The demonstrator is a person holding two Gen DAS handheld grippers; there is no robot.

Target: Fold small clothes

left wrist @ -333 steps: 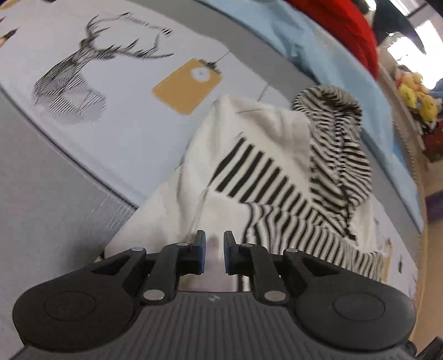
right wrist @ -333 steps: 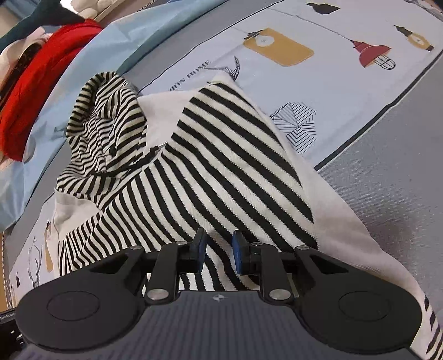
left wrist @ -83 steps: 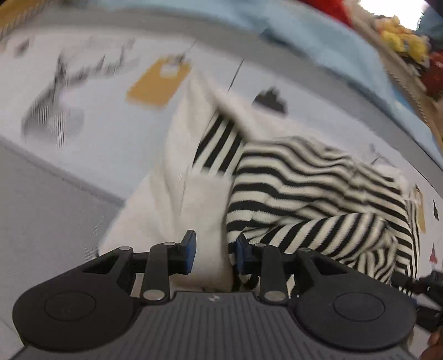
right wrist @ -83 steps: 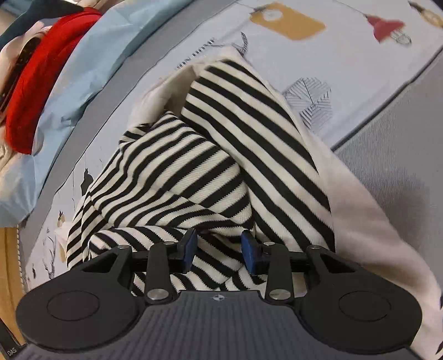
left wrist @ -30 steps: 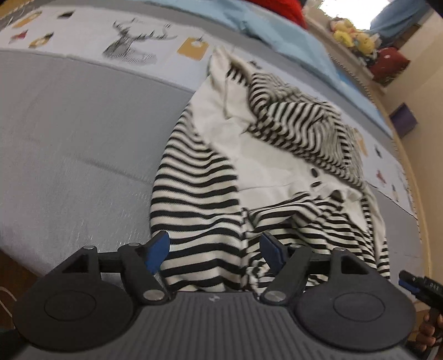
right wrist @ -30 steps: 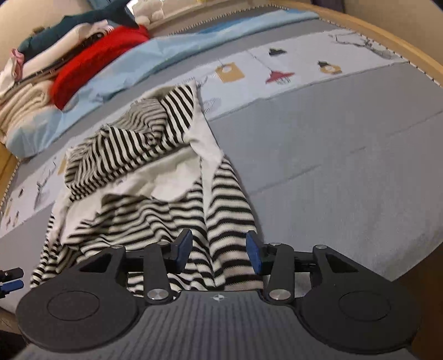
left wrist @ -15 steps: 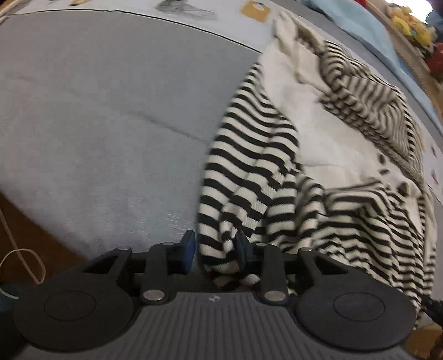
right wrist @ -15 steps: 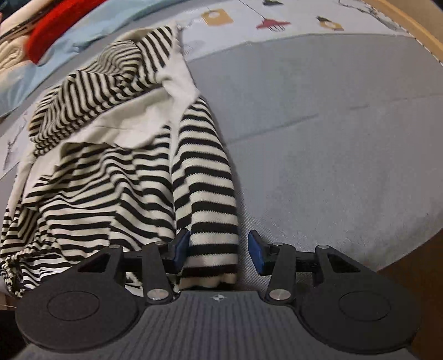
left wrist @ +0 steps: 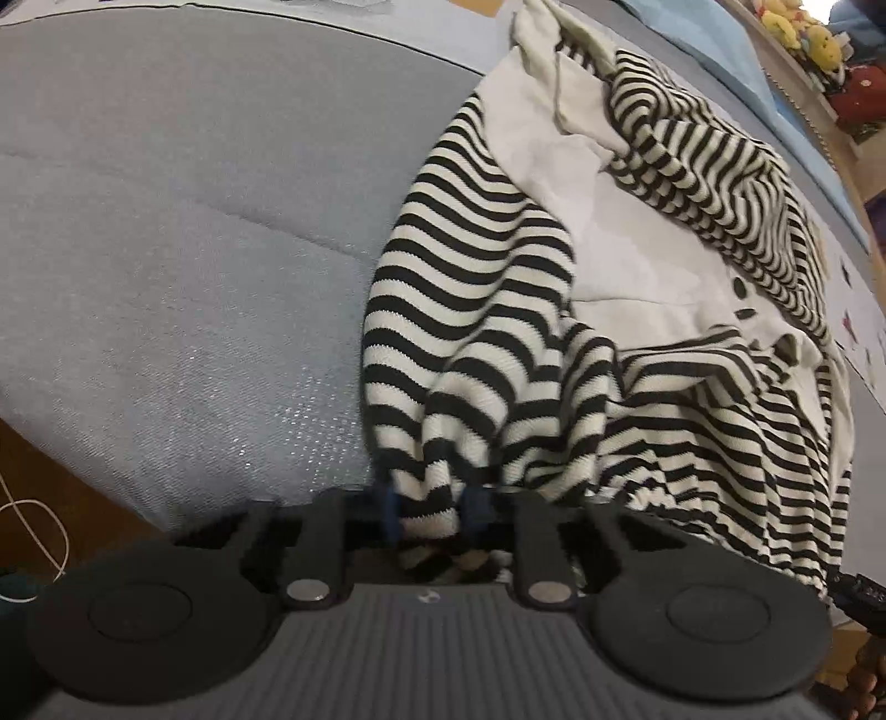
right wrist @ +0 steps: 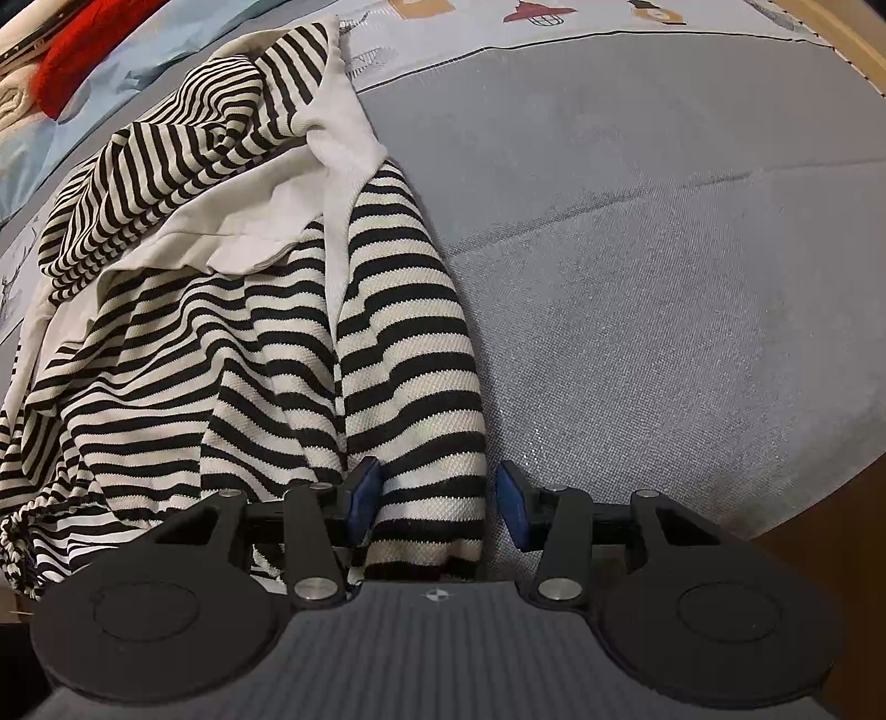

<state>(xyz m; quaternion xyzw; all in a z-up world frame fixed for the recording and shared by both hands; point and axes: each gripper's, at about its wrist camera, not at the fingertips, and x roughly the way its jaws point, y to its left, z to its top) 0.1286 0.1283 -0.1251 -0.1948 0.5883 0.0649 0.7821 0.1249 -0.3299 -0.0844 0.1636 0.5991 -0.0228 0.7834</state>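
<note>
- The fingers of the left gripper (left wrist: 429,512) have just been closing and are now pinching the bunched striped hem of the small striped garment (left wrist: 554,310); the fingers of the right gripper (right wrist: 437,507) are standing apart, straddling the end of the other striped hem section without pressing on it.
- The garment is lying on the grey mattress (left wrist: 166,221) of the bed, its striped end reaching the near edge and its cream panel and crumpled striped part stretching away toward the far side.
- To do this step well, the right fingers are, in my judgement, needing to close squarely on the hem (deep enough to catch every layer, not just the top one) before either hand lifts.
- Both corners are best raised together and kept level, so the fold lands straight; the left pinch looks gathered, which may be pulling wrinkles into the cloth.
- The far part is lying rumpled over the cream panel (likely to make a lumpy fold unless smoothed).
- Beyond the garment, a patterned sheet (right wrist: 554,27), a light blue cloth (right wrist: 138,33) and a red item (right wrist: 83,39) are sitting toward the far edge, well apart.
- A white cord (left wrist: 33,526) is showing past the near edge, out of the way.
</note>
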